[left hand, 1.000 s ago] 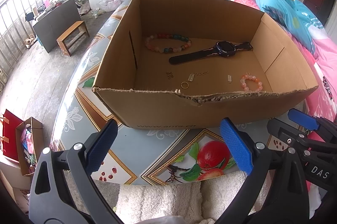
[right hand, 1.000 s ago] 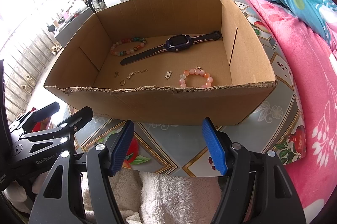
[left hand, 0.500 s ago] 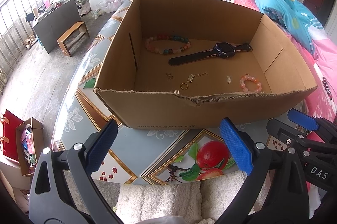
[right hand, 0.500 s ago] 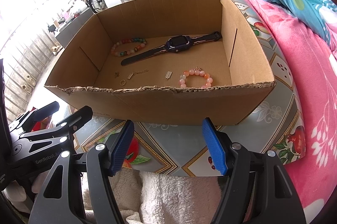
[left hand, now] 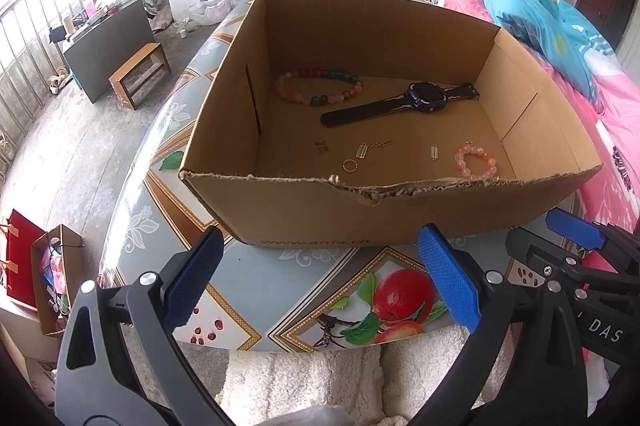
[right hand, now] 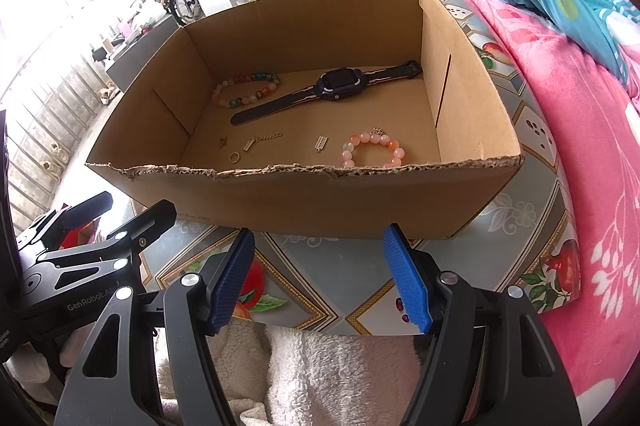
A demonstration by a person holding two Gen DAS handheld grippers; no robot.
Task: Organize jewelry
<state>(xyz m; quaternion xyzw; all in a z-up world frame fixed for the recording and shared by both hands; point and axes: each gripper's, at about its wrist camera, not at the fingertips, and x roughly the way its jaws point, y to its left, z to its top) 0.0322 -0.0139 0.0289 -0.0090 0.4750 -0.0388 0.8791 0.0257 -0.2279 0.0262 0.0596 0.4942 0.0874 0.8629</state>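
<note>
**Both grippers waiting short of the box, jewelry lying ahead over the near wall**

I am holding the left gripper (left hand: pixel 320 282) wide and empty above the fruit-patterned counter (left hand: pixel 304 290), and the right gripper (right hand: pixel 324 278) is sitting the same way, wide and carrying nothing, just beside it. Everything I need is lying forward of both, past the torn near edge of the cardboard box (right hand: pixel 304 201), so any reach is going up and over that wall, then down.

Nearest my right gripper is the pink bead bracelet (right hand: pixel 374 149), a small loop of smooth round beads lying flat on the box floor. Nearer my left are the thin gold ring (left hand: pixel 349 165), a short chain piece (left hand: pixel 374 147) and a tiny charm (left hand: pixel 321 146), all slight metal bits that I judge fiddly to pinch. Further back, the dark watch (right hand: pixel 332 91) is stretching its long strap diagonally from near left to far right, and the multicoloured bead bracelet (left hand: pixel 318 89) is resting close to the far wall.
</note>
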